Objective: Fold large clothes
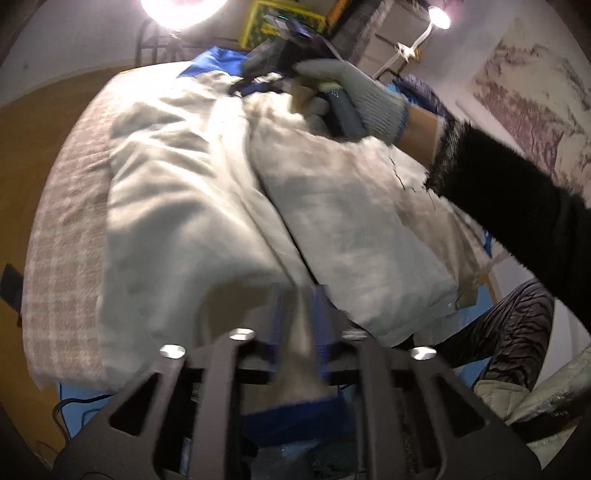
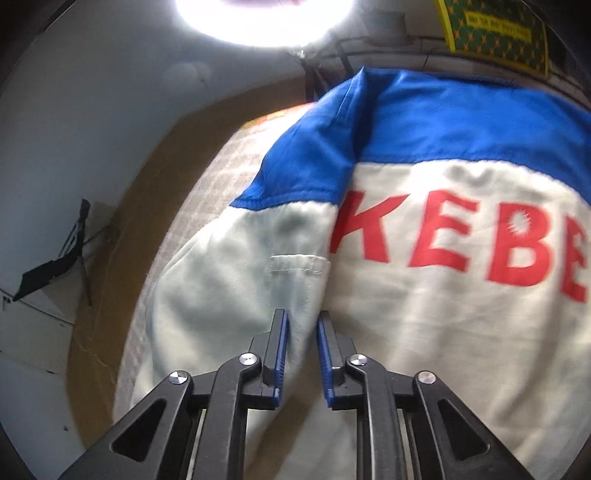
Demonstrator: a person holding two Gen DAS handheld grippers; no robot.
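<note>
Left wrist view: the left gripper [image 1: 301, 321] sits at the near hem of the white jacket [image 1: 192, 206], with a ridge of its cloth running up between the blue pads. The picture is smeared there, so whether the jaws pinch that cloth or merely straddle it I cannot tell. From these jaws the jacket stretches straight ahead, long axis pointing away, over a checked blanket [image 1: 62, 236] on the bed. At the far end a gloved hand [image 1: 354, 99] carries the right gripper down onto the collar region; a black furry sleeve [image 1: 517, 218] crosses the right side above the garment.

Right wrist view: the right gripper [image 2: 302, 334] is partly open, pads apart, and the white sleeve [image 2: 236, 280] lies directly under and ahead of the gap, not pinched. Red lettering [image 2: 461, 243] on the jacket's body lies ahead and right, the blue yoke [image 2: 424, 122] beyond it. I judge the right hand nearer the sleeve seam, the left nearer the hem. A ring lamp [image 2: 266, 18] glares beyond; nothing blocks the cloth.
</note>
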